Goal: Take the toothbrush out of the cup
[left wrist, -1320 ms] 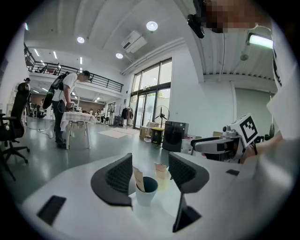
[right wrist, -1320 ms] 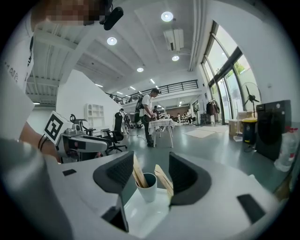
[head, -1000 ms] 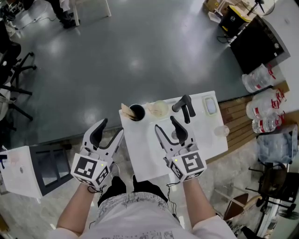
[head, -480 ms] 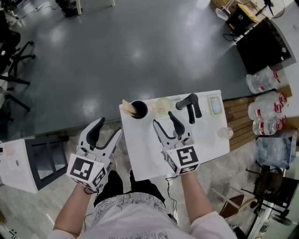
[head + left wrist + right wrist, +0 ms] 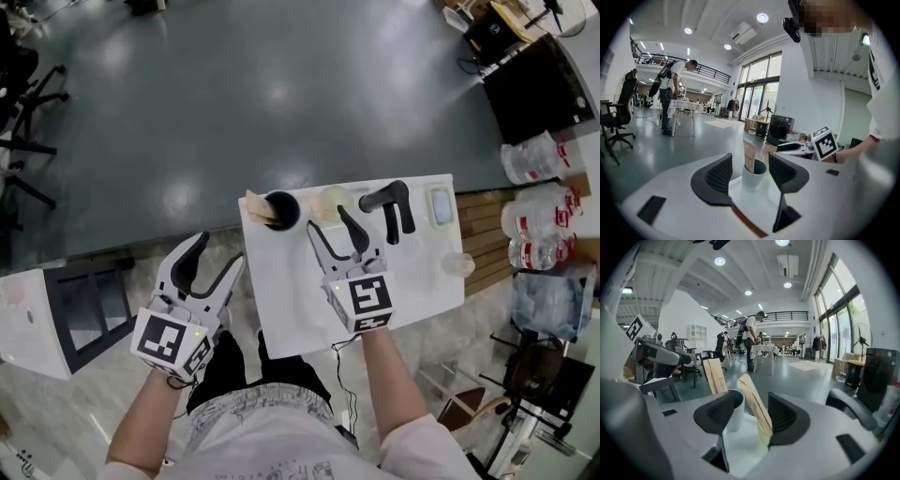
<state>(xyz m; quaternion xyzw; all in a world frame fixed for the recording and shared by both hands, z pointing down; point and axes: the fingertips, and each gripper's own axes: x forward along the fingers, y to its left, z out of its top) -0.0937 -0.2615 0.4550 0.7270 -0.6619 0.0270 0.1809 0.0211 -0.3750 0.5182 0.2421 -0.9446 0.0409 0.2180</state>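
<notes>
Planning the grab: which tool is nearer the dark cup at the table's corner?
Right. The right tool is over the table, just right of the cup. The left tool is off the table's left edge, with the cup farther ahead.

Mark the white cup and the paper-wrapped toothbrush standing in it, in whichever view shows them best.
white cup [image 5: 751,179]: left gripper view, on its white outer wall below the rim.
paper-wrapped toothbrush [image 5: 749,156]: left gripper view, on the brown paper sleeve sticking up out of the cup.
</notes>
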